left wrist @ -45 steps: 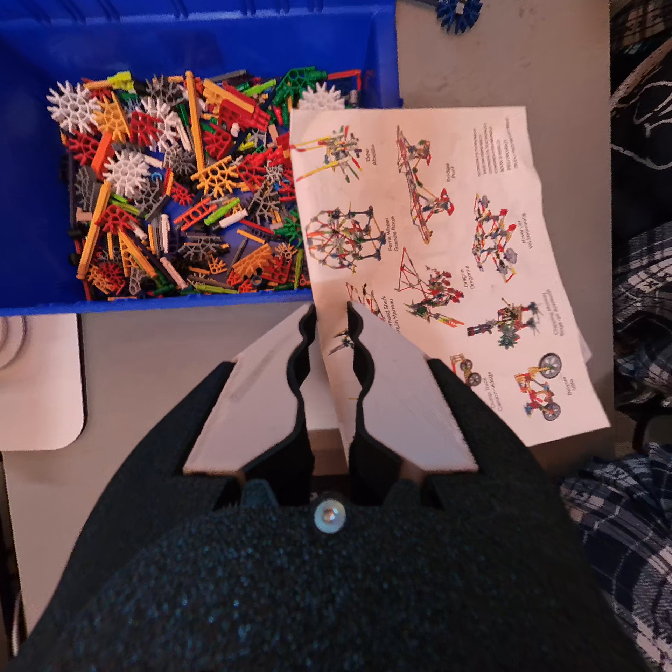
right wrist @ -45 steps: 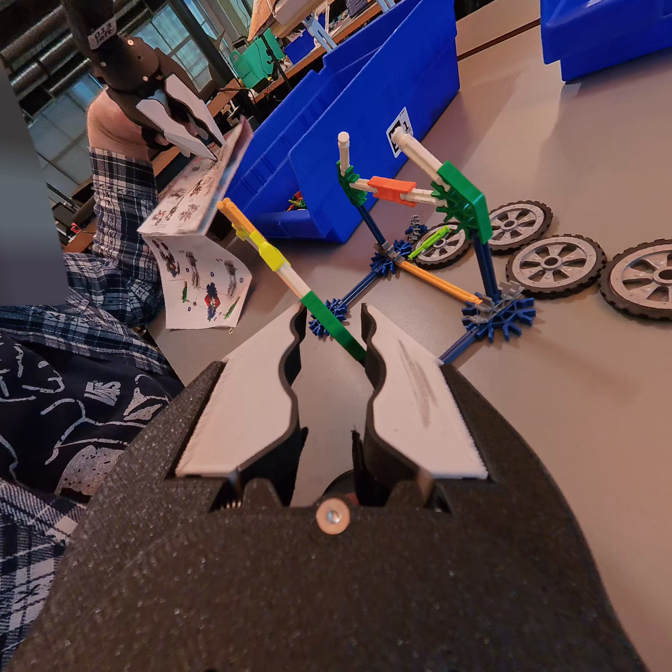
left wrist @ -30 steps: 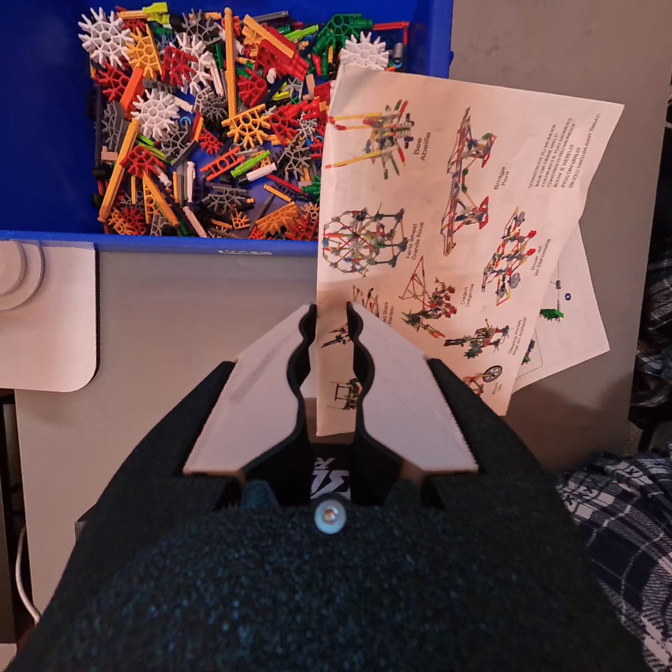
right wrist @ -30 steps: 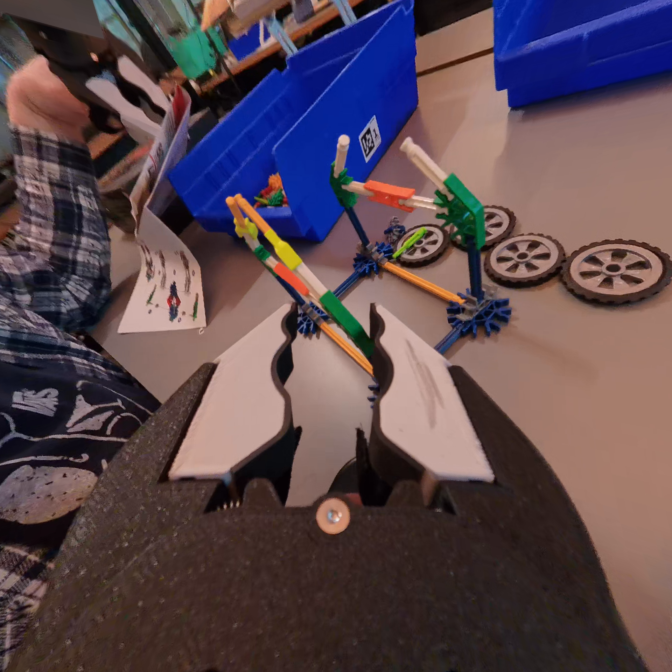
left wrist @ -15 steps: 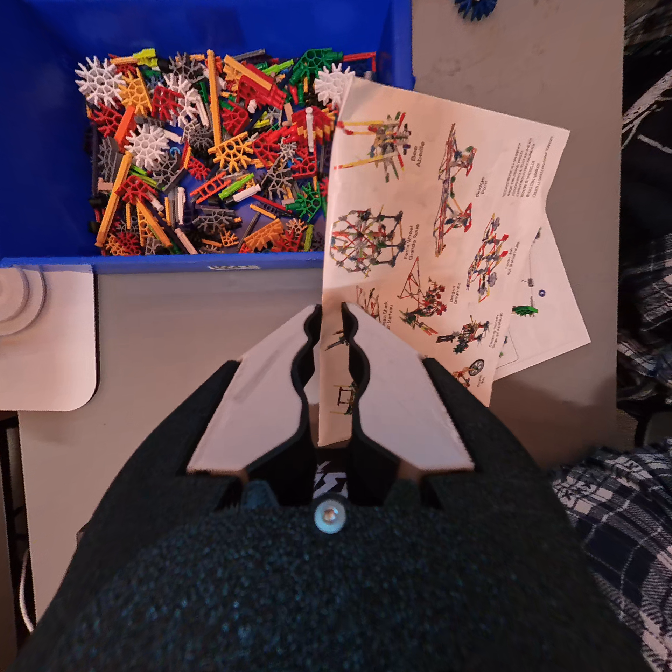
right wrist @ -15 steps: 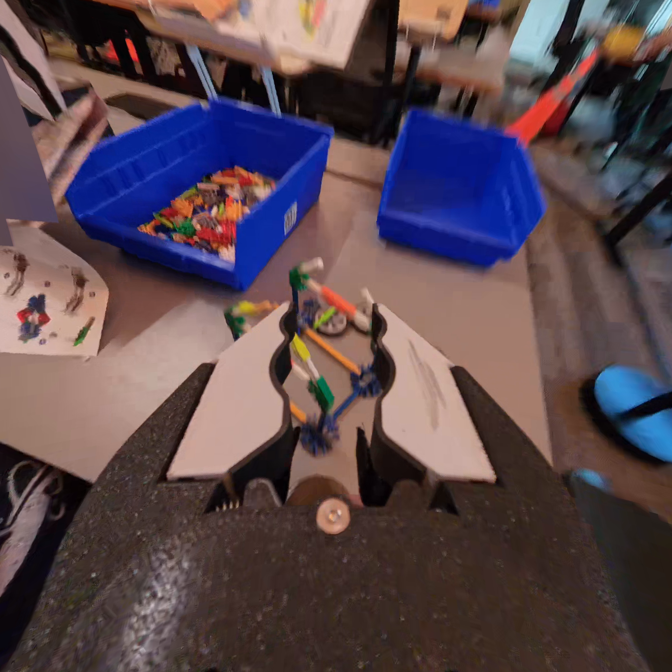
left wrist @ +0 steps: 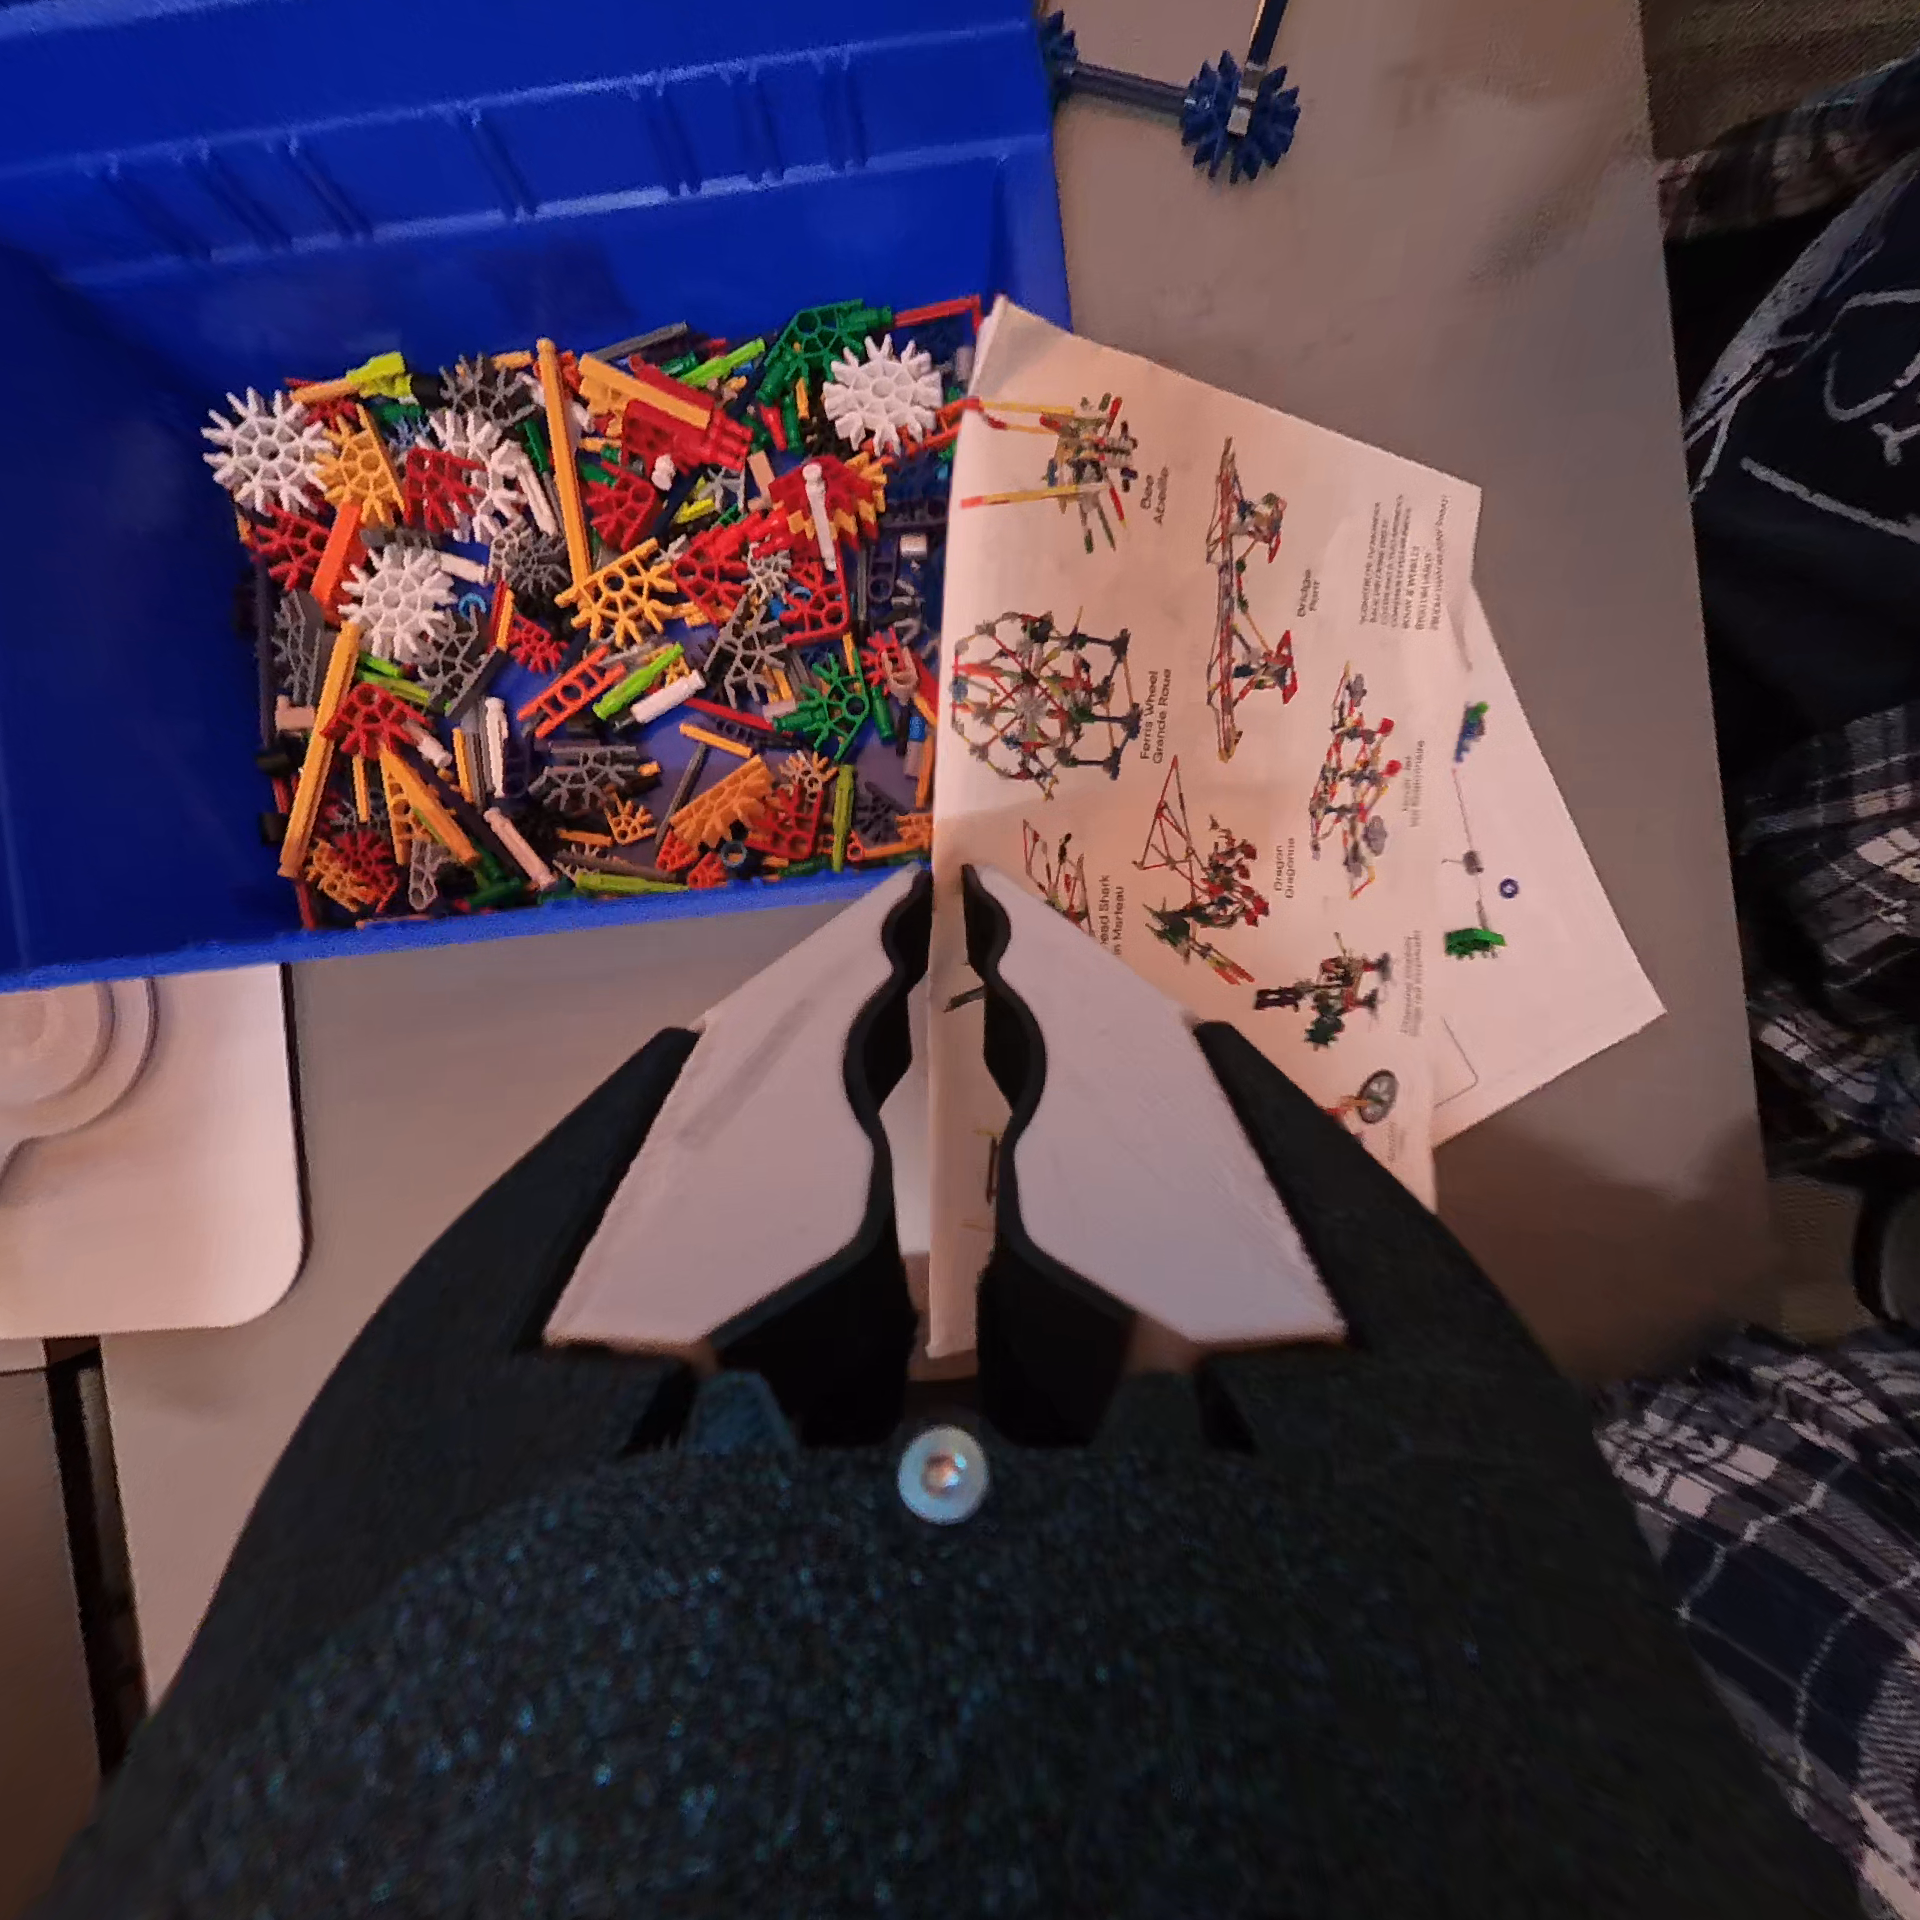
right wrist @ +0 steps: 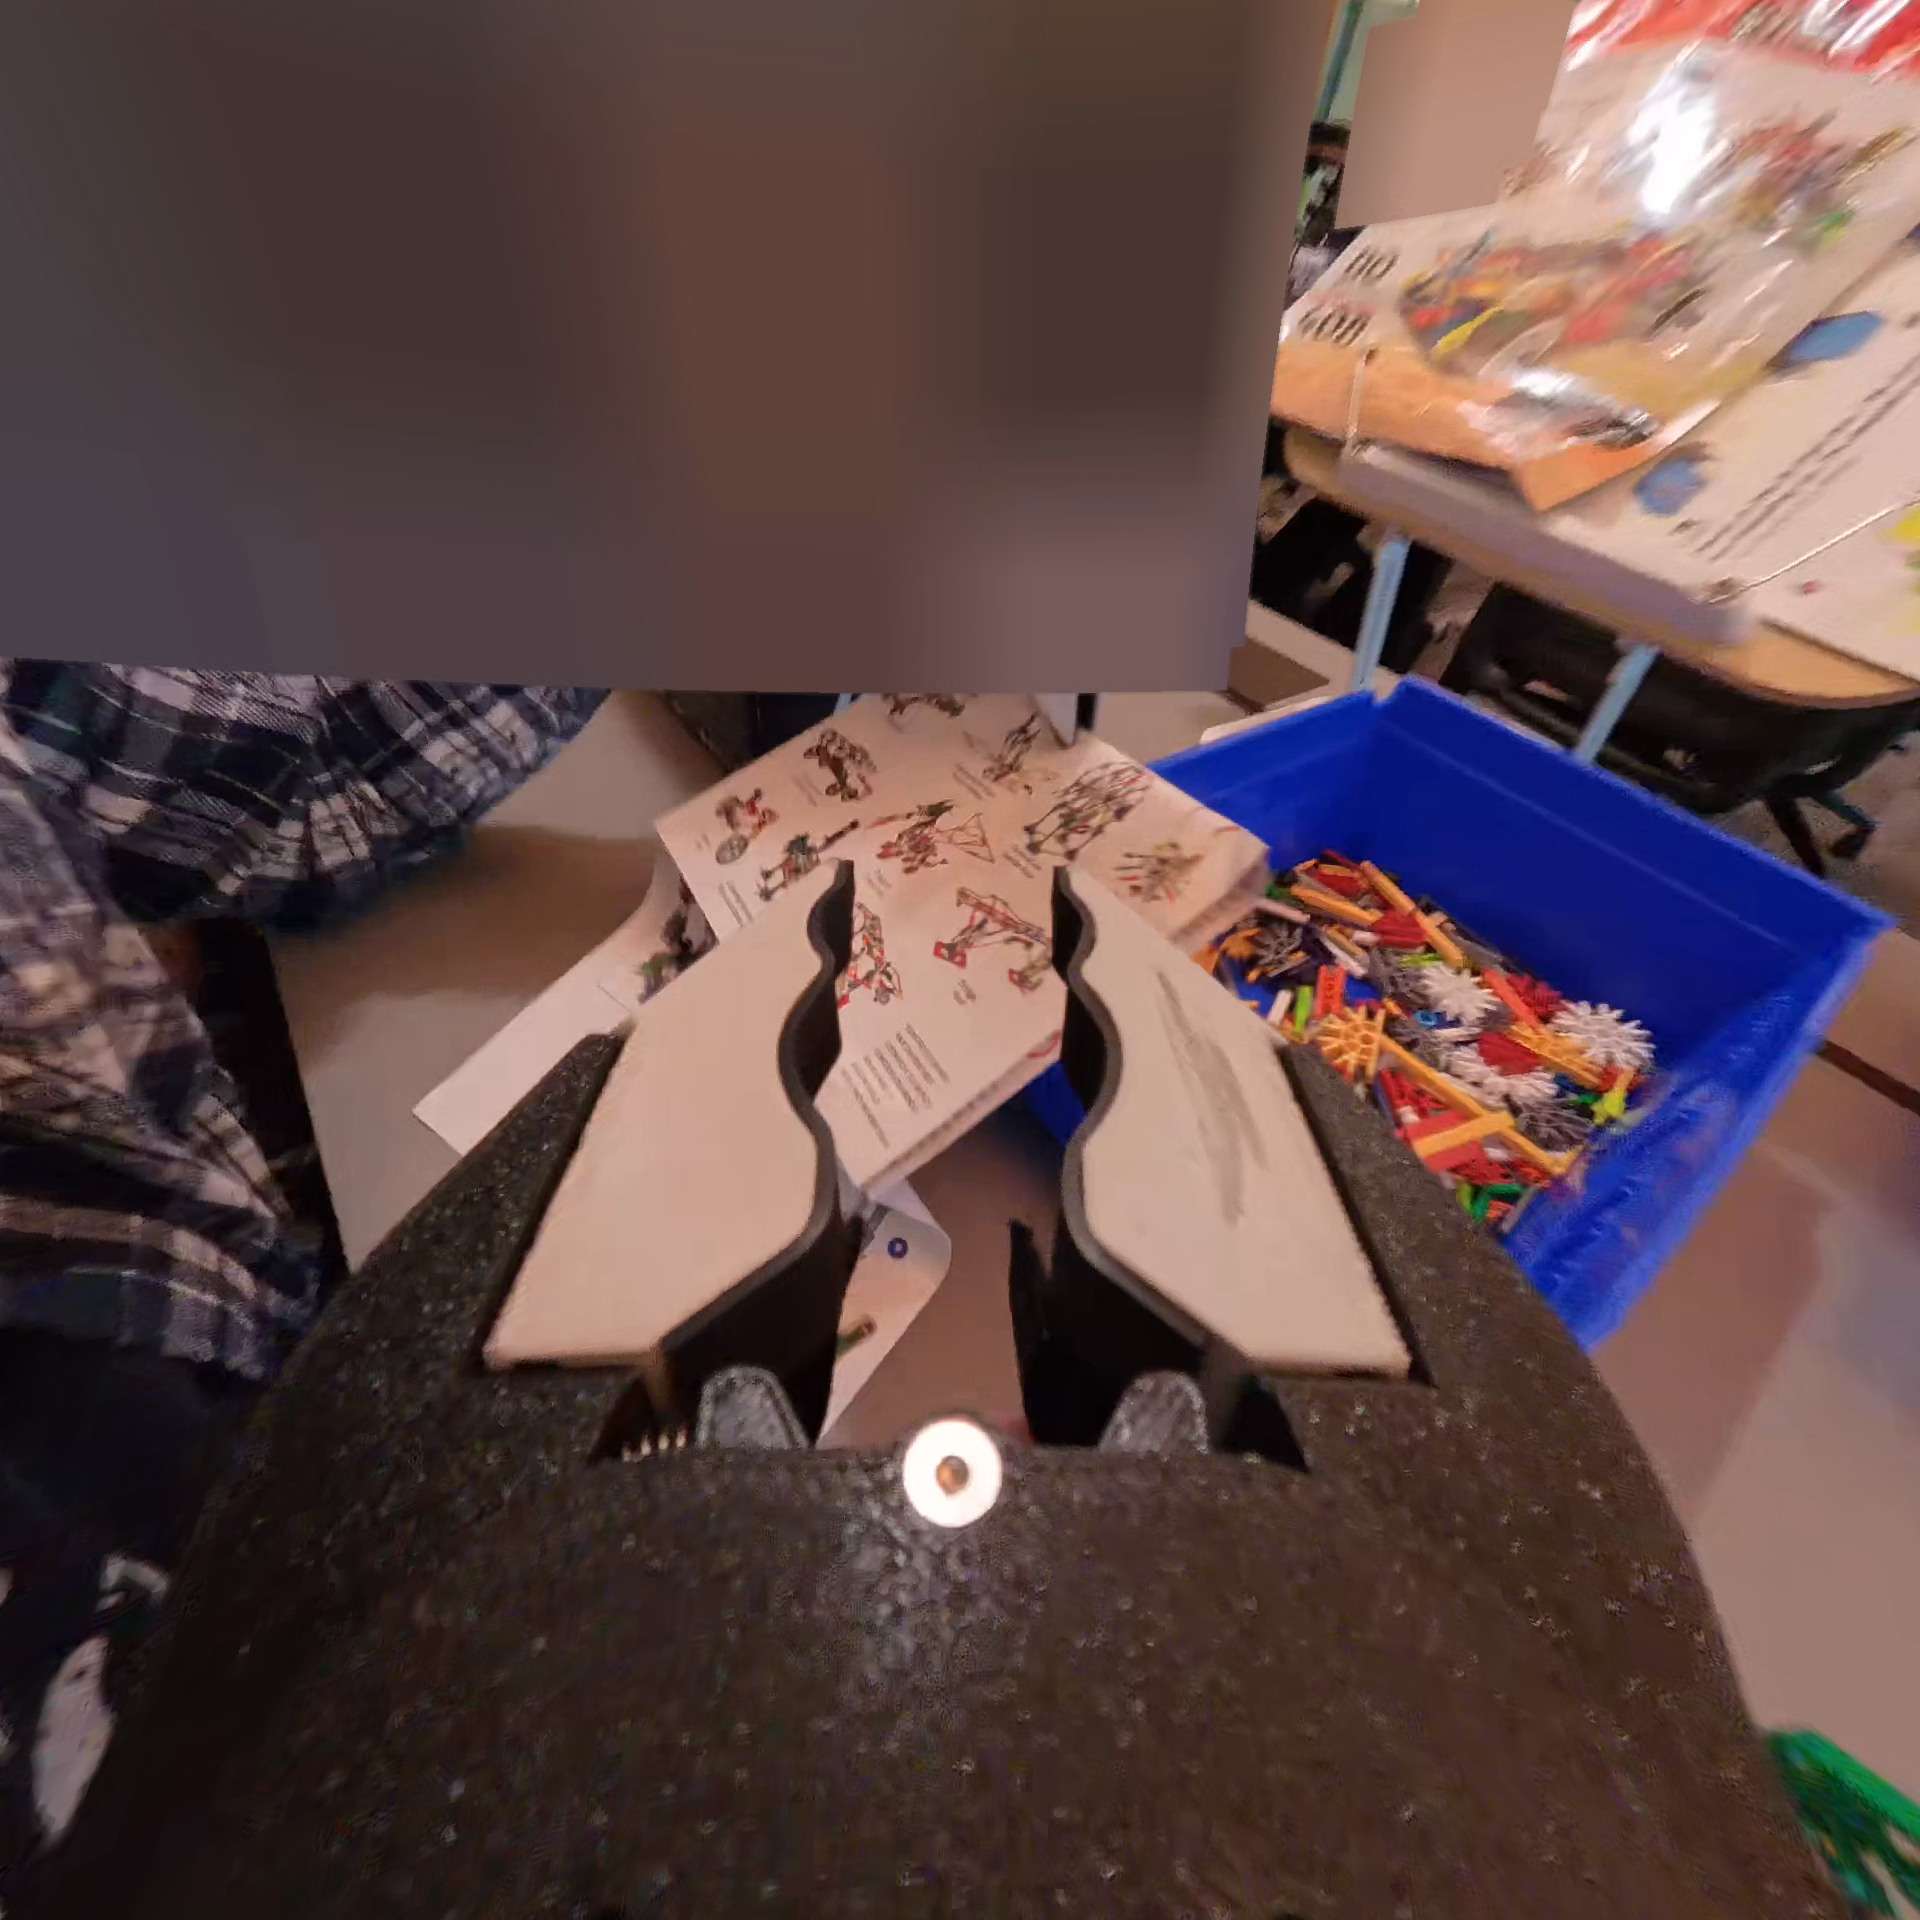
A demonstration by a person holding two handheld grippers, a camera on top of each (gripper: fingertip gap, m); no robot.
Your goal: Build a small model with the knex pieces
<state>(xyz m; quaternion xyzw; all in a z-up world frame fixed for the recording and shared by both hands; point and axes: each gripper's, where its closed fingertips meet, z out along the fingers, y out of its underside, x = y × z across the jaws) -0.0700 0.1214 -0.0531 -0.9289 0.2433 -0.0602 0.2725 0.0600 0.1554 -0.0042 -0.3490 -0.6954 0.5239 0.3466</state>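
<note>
My left gripper is shut on the edge of a printed instruction booklet with pictures of toy models, and holds it up beside a blue bin full of coloured construction-toy rods and connectors. A lower page hangs out under the top one. My right gripper is open and empty, and points at the same booklet from the other side, a little short of it. The blue bin lies to its right.
A blue connector-and-rod piece lies on the grey table beyond the bin. A white moulded plate sits at the left. A person's plaid sleeve is at the left of the right wrist view. A toy box rests on a far table. Some 15 cm of space lies between my two pairs of fingers.
My right gripper has swung away from the rod-and-wheel model and now faces the booklet and bin. My left gripper still holds the booklet, shifted slightly relative to the bin.
</note>
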